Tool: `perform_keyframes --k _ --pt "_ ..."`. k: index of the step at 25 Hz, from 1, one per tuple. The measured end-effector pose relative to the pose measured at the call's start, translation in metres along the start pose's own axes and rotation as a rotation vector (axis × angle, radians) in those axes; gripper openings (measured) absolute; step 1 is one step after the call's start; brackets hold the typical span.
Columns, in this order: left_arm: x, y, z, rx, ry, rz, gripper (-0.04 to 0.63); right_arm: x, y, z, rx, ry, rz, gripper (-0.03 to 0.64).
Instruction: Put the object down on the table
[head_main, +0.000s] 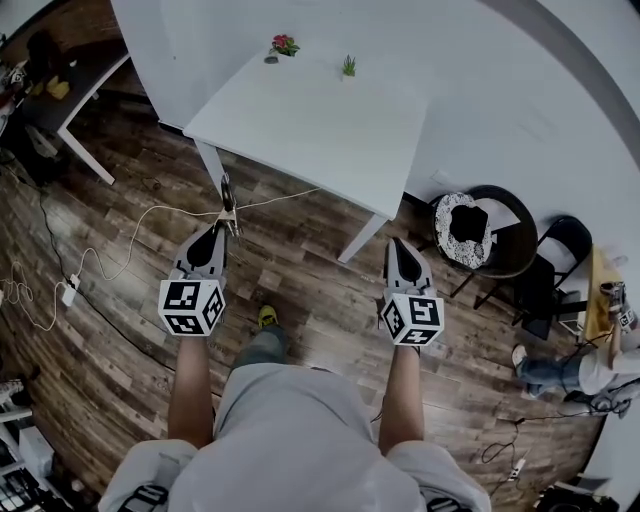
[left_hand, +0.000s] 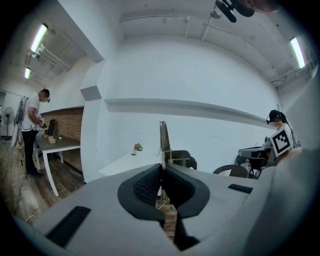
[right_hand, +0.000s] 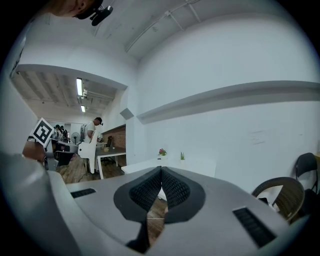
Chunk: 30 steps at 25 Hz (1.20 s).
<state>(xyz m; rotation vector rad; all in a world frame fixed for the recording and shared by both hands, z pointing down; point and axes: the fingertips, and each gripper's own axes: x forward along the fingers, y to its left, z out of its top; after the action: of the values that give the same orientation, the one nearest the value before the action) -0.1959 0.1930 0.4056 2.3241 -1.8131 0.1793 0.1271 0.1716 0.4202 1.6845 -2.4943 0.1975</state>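
Observation:
My left gripper (head_main: 222, 230) is shut on a thin metal tool (head_main: 228, 198) that pokes forward past its tips, over the wooden floor just short of the white table (head_main: 310, 130). In the left gripper view the tool (left_hand: 163, 136) stands upright as a narrow blade between the closed pads of the gripper (left_hand: 162, 168), with the table (left_hand: 125, 163) beyond it. My right gripper (head_main: 400, 246) is level with the left one, also over the floor, near the table's front leg. Its jaws (right_hand: 161, 170) are shut with nothing between them.
A small red flower pot (head_main: 285, 45) and a green plant (head_main: 349, 66) stand at the table's far edge. Black chairs (head_main: 485, 232) sit to the right by the wall. A white cable (head_main: 140, 225) trails across the floor on the left. A person (head_main: 585, 372) is at the right edge.

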Motion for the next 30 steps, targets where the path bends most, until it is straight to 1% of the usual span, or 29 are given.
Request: perform_keyframes --k 3,7,13,19,26,30 --pt "0.029 0.028 0.007 -0.016 0.003 -0.002 0.020 0.038 0.005 0.008 -0.011 0.012 -0.004 0.009" --pt "0.064 0.059 0.014 -0.024 0.009 -0.023 0.020 0.082 0.011 0.021 -0.022 0.015 -0.022 0.009" --pt "0.110 0.098 0.032 -0.025 -0.003 -0.061 0.020 0.133 0.025 0.040 -0.034 0.000 -0.047 0.009" --pt "0.136 0.115 0.035 -0.030 0.004 -0.088 0.020 0.161 0.027 0.047 -0.042 0.006 -0.065 0.009" --pt "0.162 0.126 0.038 -0.015 0.011 -0.104 0.020 0.191 0.027 0.049 -0.041 0.004 -0.062 0.009" --pt "0.184 0.126 0.040 0.000 0.017 -0.112 0.020 0.210 0.017 0.047 -0.031 0.000 -0.060 0.009"
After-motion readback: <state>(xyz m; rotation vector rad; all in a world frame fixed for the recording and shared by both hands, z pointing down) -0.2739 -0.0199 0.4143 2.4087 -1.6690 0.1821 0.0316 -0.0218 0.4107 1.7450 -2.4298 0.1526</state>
